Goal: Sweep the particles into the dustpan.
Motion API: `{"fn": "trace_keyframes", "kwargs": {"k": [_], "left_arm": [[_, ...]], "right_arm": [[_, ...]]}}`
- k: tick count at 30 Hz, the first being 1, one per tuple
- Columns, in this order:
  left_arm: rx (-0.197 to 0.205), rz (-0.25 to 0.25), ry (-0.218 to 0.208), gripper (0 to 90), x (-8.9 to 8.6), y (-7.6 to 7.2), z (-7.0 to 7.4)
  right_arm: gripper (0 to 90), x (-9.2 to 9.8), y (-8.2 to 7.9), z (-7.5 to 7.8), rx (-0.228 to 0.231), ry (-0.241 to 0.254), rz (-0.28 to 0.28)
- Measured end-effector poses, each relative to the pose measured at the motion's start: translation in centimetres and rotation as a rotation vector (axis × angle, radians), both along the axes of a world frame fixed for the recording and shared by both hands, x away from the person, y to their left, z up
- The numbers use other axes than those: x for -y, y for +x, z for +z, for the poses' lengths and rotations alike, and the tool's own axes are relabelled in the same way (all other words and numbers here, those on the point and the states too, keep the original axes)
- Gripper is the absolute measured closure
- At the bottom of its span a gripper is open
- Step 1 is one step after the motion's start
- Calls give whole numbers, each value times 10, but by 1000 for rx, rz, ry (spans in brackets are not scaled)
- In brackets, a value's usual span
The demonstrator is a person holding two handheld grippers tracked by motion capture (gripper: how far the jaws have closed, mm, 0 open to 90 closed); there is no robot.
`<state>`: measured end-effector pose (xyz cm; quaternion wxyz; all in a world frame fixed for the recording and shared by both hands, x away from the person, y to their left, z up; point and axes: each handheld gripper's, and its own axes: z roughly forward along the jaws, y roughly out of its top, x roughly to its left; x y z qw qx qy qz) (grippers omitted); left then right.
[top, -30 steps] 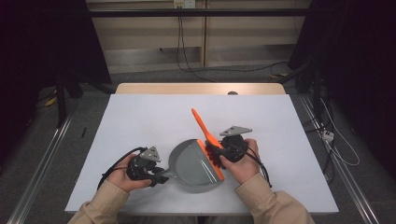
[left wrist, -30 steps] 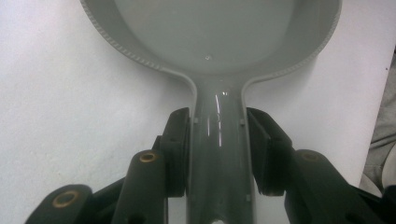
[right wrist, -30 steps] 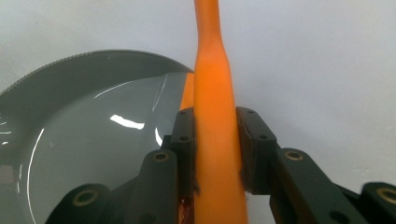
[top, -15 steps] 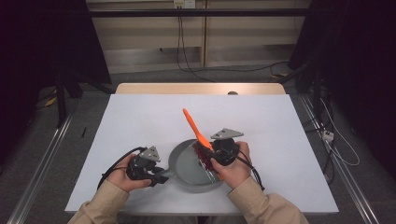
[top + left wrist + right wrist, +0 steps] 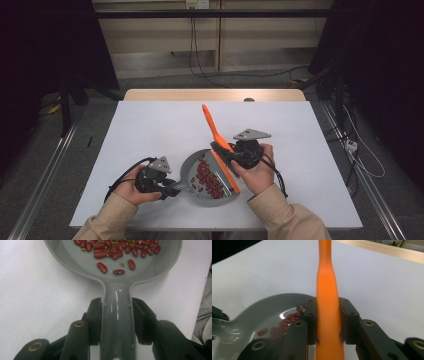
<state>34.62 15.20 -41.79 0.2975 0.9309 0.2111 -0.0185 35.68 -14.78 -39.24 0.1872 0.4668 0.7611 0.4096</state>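
Note:
A grey pan (image 5: 192, 165) lies on the white table near the front edge, with several red beans (image 5: 207, 176) spread in it. My left gripper (image 5: 169, 189) is shut on the pan's handle (image 5: 117, 322), one pad on each side of it. An orange spatula (image 5: 216, 132) stands tilted, its handle pointing up and away, its blade (image 5: 226, 173) down over the pan's right side. My right gripper (image 5: 223, 152) is shut on the spatula's handle (image 5: 328, 307). The beans (image 5: 115, 250) lie mostly toward the pan's far side in the left gripper view.
The white table (image 5: 150, 125) stretches wide to the left, right and back of the pan. A wooden strip (image 5: 215, 94) runs along its far edge. Cables (image 5: 355, 150) lie on the floor to the right.
The right gripper has swung the spatula across the pan, its blade ending over the right side. Red beans now show spread in the pan. The left gripper has kept still on the handle.

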Motion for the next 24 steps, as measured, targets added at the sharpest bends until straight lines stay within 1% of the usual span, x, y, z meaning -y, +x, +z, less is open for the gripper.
{"fn": "trace_keyframes", "kwargs": {"k": [2, 5, 9, 10, 12, 13, 14, 15, 17, 20, 21, 22, 24], "left_arm": [[1, 2, -1, 624, 0, 0, 0], [0, 3, -3, 624, 0, 0, 0], [0, 5, -8, 624, -1, 1, 0], [1, 4, -6, 623, -1, 1, 0], [0, 8, -2, 623, -2, 0, 0], [9, -16, 19, 623, -4, 2, 1], [3, 0, 2, 623, -4, 1, 1], [-1, 11, -1, 623, -4, 1, 1], [1, 8, -2, 623, -5, 1, 0], [-2, 14, -2, 622, -4, 1, 0], [0, 10, 3, 623, -4, 1, 0], [3, -8, 17, 622, -5, 2, 1], [1, -7, 19, 622, -5, 2, 1]], "right_arm": [[717, 5, 4, -4, -4, -6, -14], [717, 12, 8, -10, 1, -50, -40], [717, 17, 11, -18, -1, -78, -57], [716, 16, 12, -20, -1, -90, -55], [716, 14, 11, -23, 1, -88, -49], [716, 12, 10, -23, 2, -100, -42], [716, 10, 8, -23, 4, -106, -34], [716, 8, 7, -23, 6, -107, -30], [715, 3, 4, -23, 5, -122, -14], [712, -4, 1, -23, -6, -126, 2], [712, -5, 0, -23, -6, -130, 7], [711, -7, -1, -23, -6, -130, 12], [711, -11, -2, -23, -7, -134, 14]]}}
